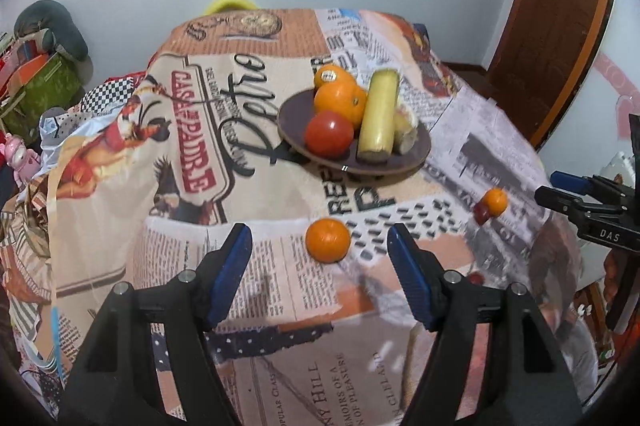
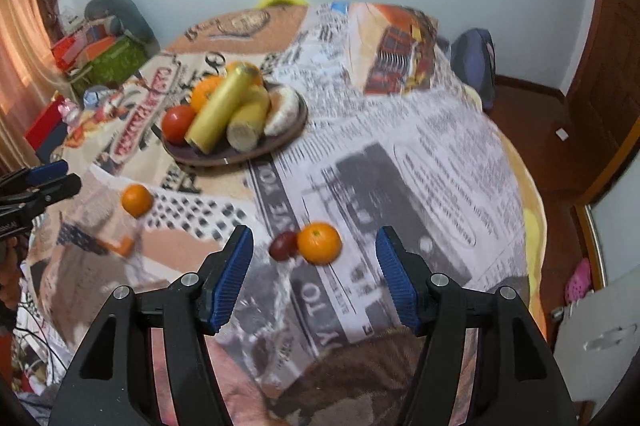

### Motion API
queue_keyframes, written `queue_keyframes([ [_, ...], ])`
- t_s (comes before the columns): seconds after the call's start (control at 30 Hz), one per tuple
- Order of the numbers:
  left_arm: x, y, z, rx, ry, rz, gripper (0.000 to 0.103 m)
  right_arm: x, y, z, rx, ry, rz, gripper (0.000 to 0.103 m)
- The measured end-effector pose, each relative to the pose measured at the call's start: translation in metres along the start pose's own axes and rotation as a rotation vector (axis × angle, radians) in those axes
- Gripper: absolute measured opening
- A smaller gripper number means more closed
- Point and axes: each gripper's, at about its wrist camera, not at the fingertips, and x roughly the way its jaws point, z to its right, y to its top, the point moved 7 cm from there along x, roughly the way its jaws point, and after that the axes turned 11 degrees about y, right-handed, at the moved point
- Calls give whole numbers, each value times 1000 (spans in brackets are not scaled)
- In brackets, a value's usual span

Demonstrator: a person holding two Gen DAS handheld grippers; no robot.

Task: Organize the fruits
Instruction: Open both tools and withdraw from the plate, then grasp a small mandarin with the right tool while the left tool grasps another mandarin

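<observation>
Two oranges lie loose on the tablecloth [image 1: 120, 154] below the fruit plate [image 1: 416, 150], one orange [image 1: 327, 240] ahead of the spread, empty left gripper [image 1: 320, 278], another [image 2: 319, 242] before the equally spread right gripper [image 2: 314, 276], likely lined up for picking.

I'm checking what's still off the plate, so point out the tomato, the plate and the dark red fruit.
tomato [image 1: 329, 133], left wrist view, middle of its front.
plate [image 1: 416, 154], left wrist view, bare right rim.
dark red fruit [image 2: 282, 246], right wrist view, its middle.

The right gripper [image 1: 560, 186] is cut off by the left wrist view's edge.
</observation>
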Motion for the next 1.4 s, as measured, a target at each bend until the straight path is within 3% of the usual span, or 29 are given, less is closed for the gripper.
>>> queue_keyframes([
  [0.2, 27, -19, 3, 5, -3, -68, 70, 22, -19, 12, 28, 2, -52, 60],
  [0.27, 36, -23, 4, 0, -11, -91, 70, 28, -22, 14, 37, 16, -67, 53],
  [0.6, 59, -22, 16, 8, -62, -125, 54, 49, -19, 20, 61, 54, -83, 42],
  [0.87, 77, -18, 22, 1, -61, -161, 38, 56, -14, 14, 46, 89, -77, 32],
  [1.13, 74, -16, 19, -10, -63, -158, 37, 50, -8, 17, 73, 96, -57, 31],
  [1.4, 59, 3, 7, -30, -49, -99, 37, 32, 19, 8, 40, 98, 13, 31],
])
